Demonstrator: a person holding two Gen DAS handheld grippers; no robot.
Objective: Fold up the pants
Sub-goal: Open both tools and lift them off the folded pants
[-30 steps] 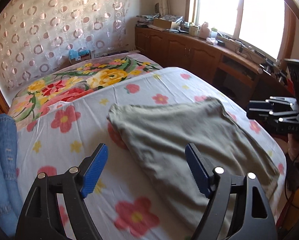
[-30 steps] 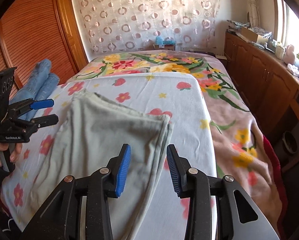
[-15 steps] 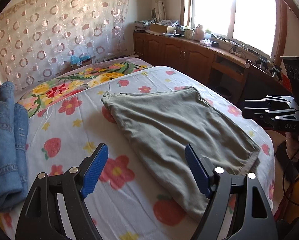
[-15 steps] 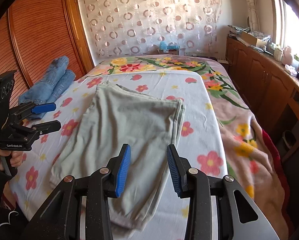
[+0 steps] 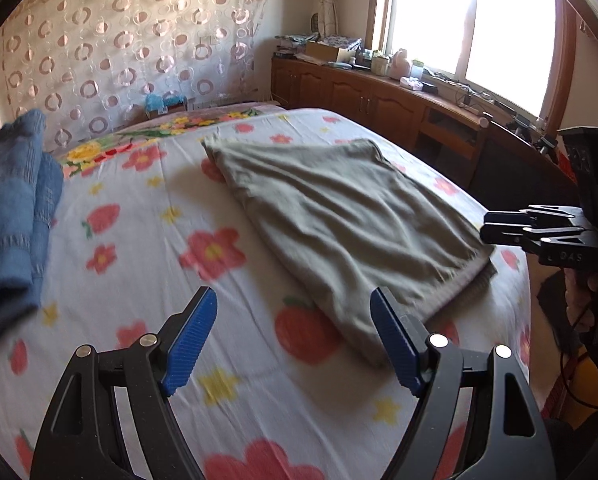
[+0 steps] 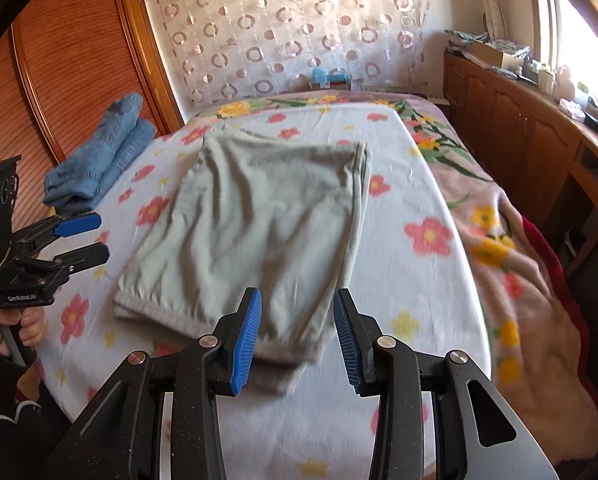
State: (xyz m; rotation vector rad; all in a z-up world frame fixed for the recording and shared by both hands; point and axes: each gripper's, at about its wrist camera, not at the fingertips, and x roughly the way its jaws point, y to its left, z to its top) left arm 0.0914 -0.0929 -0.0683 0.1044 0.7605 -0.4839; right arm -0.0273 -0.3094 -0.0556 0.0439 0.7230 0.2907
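Pants (image 6: 259, 216) lie folded on the bed, beyond both open claws

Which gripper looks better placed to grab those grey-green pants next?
Probably the right gripper: its open jaws frame the near end of the grey-green pants. The left gripper hangs over bare flowered sheet, pants off to its side.

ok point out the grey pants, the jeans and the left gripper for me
grey pants (image 6: 259, 216): right wrist view, middle of the folded cloth
jeans (image 6: 103, 160): right wrist view, middle of the blue stack
left gripper (image 5: 295, 340): left wrist view, midway between its blue fingertips
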